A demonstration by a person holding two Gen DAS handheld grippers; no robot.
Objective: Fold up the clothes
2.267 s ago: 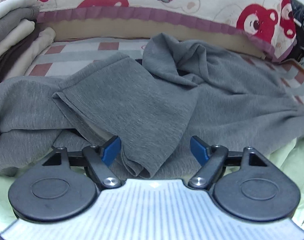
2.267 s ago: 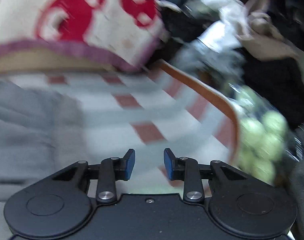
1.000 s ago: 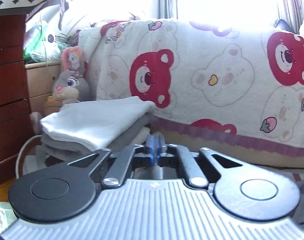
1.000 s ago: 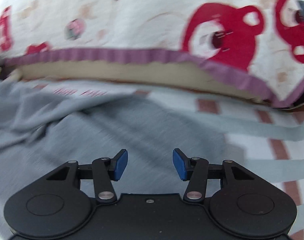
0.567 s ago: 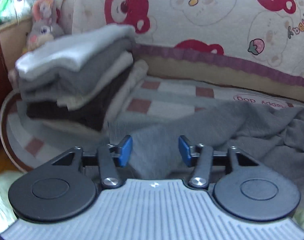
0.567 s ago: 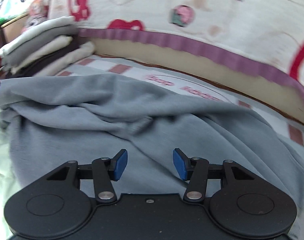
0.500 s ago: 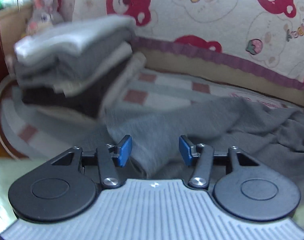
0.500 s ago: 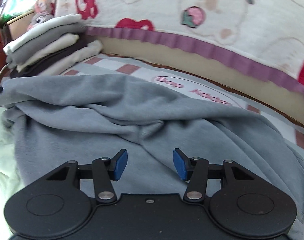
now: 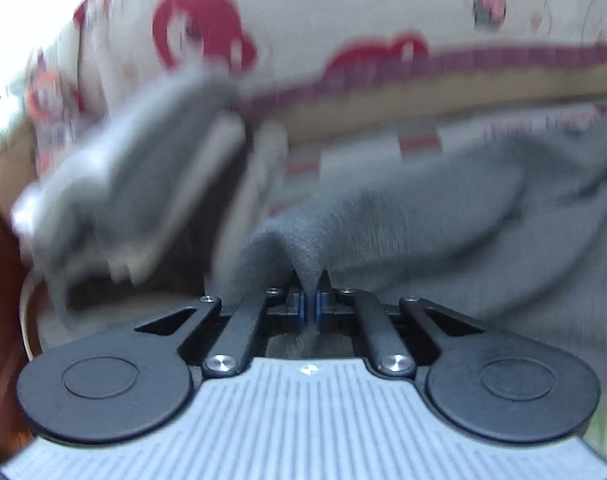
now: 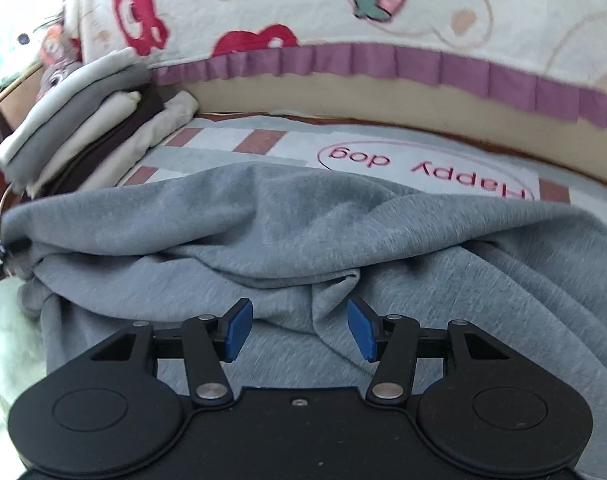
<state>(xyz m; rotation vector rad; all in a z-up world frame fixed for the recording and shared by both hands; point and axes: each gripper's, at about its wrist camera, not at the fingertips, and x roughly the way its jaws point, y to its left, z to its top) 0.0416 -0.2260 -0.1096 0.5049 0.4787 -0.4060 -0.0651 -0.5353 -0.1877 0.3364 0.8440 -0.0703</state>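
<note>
Left wrist view: pretty blurry, but the left gripper (image 9: 310,307) is clamped tight on a pinched-up edge of the grey sweatshirt (image 9: 443,216) — the cloth peaks right out of the blue pads.
Right wrist view: the right gripper (image 10: 299,330) hangs over the middle of the same sweatshirt, jaws spreading a bit wider, a ridge of fabric lying below the gap but the pads aren't pressing on anything.
Where it is: bunched and creased on the checked mat (image 10: 239,142), in front of the bear blanket (image 10: 423,12), with the pile of folded clothes (image 10: 87,128) off to the left.
How it'll handle: soft, floppy, thick jersey — light enough, but it sags and drags, so no stiffness to count on.
Where to grab: I'd go for a hem or corner opposite the left pinch, not the loose hump in the middle, so the two grips can pull it flat.
</note>
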